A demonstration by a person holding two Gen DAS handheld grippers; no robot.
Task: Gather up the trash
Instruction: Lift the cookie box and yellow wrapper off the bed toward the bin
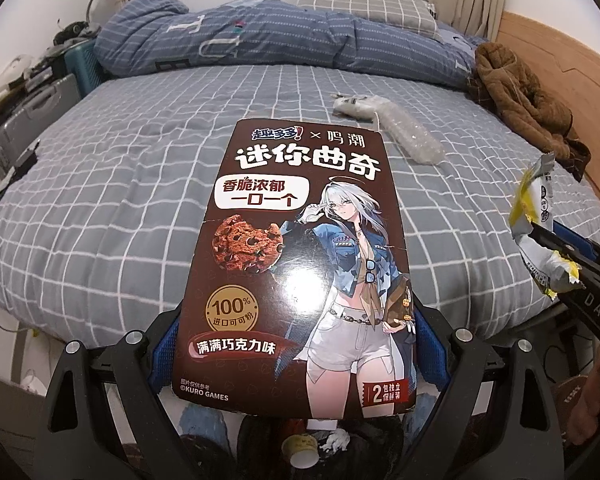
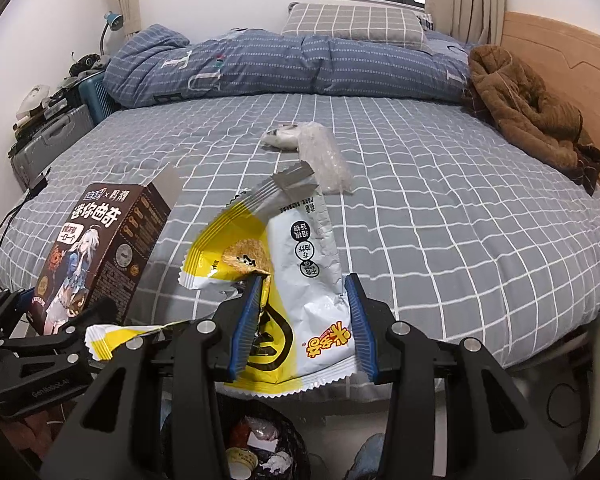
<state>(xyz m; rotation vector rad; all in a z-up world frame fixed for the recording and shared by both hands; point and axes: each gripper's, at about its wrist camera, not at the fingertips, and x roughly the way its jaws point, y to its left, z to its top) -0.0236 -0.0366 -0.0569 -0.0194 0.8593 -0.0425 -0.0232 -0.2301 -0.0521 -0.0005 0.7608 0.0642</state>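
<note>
The left tongs [image 1: 296, 344] pinch a cookie box [image 1: 300, 256] by its sides, and the right tongs [image 2: 300, 320] pinch a wrapper [image 2: 300, 280]. Both are held over the bin [image 2: 260, 452] beside the bed [image 2: 460, 220], likely for dropping. More trash [image 2: 316, 152] lies on the bed.

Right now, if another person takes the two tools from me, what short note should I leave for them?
Left tool: shut on the cookie box.
Right tool: shut on the yellow wrapper.
Both are held above the trash bin, which already has rubbish inside.
Left to do: drop both in, then collect the bubble wrap and the small white wrapper lying on the bed.
</note>
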